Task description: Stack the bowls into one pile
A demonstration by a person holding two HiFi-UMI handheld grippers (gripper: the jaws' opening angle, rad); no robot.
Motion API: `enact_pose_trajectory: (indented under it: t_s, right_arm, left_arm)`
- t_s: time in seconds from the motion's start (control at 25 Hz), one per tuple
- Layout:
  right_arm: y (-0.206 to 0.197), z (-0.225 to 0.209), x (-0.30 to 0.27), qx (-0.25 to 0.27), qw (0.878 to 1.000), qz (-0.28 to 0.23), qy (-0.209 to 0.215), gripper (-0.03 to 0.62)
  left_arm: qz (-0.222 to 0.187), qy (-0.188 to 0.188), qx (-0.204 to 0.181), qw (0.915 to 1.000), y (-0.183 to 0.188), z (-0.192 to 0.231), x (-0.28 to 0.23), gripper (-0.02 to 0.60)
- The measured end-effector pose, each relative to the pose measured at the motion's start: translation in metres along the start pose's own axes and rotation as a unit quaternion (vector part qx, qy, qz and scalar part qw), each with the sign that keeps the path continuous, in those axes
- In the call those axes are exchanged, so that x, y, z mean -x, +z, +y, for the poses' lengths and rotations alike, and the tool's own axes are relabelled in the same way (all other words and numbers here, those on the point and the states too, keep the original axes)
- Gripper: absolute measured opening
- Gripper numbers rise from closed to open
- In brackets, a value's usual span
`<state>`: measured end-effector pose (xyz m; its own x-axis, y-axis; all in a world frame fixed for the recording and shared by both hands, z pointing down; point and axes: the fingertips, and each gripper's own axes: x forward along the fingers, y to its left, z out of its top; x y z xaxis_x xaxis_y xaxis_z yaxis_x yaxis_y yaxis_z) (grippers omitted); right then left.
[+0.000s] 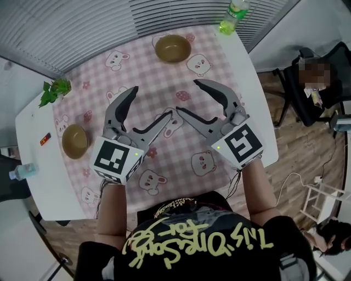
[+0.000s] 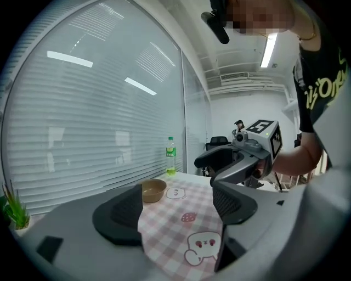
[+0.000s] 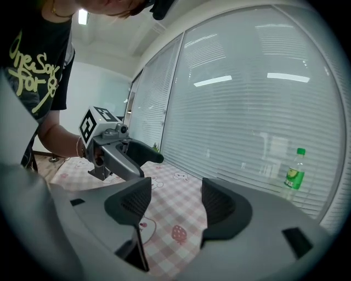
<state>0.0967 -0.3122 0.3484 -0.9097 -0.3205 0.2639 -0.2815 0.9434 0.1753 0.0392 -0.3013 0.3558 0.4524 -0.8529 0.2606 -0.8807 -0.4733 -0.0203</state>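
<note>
Both bowls sit upright, mouths up, well apart on the pink checked tablecloth (image 1: 164,82) covering the surface (image 1: 33,131). One olive bowl (image 1: 173,48) is at the far edge near a green bottle (image 1: 235,15); the other bowl (image 1: 74,140) is at the left side. The left gripper (image 1: 152,102) and the right gripper (image 1: 187,96) hover between them, tips angled toward each other, jaws spread wide, with nothing between them.

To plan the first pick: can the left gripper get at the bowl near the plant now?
Probably yes: the left gripper has open, empty jaws, and only bare cloth lies toward that bowl.
</note>
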Motion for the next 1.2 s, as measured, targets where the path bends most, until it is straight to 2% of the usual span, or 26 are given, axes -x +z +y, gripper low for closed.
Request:
enact_pose_trajectory:
  t_s: [0.24, 0.48, 0.76, 0.96, 1.2]
  right_arm:
    - [-0.018, -0.023, -0.008, -0.002, 1.0, 0.007, 0.024, 0.273]
    - [-0.039, -0.053, -0.02, -0.01, 1.0, 0.015, 0.024, 0.273]
    - [-0.068, -0.087, -0.044, -0.018, 0.999, 0.031, 0.031, 0.273]
    - [-0.081, -0.097, -0.061, 0.014, 0.997, 0.056, 0.041, 0.273]
    - [-0.096, -0.109, -0.079, 0.02, 0.995, 0.079, 0.055, 0.273]
  left_arm:
    - [0.009, 0.013, 0.009, 0.9998, -0.01, 0.008, -0.038, 0.4]
    - [0.022, 0.023, 0.025, 0.9992, -0.026, 0.021, -0.063, 0.4]
    - [0.028, 0.031, 0.022, 0.9989, -0.033, 0.044, -0.09, 0.4]
    - [0.054, 0.025, 0.007, 0.9982, -0.042, 0.053, -0.109, 0.4]
    - [0.09, 0.018, -0.015, 0.9957, -0.058, 0.064, -0.127, 0.4]
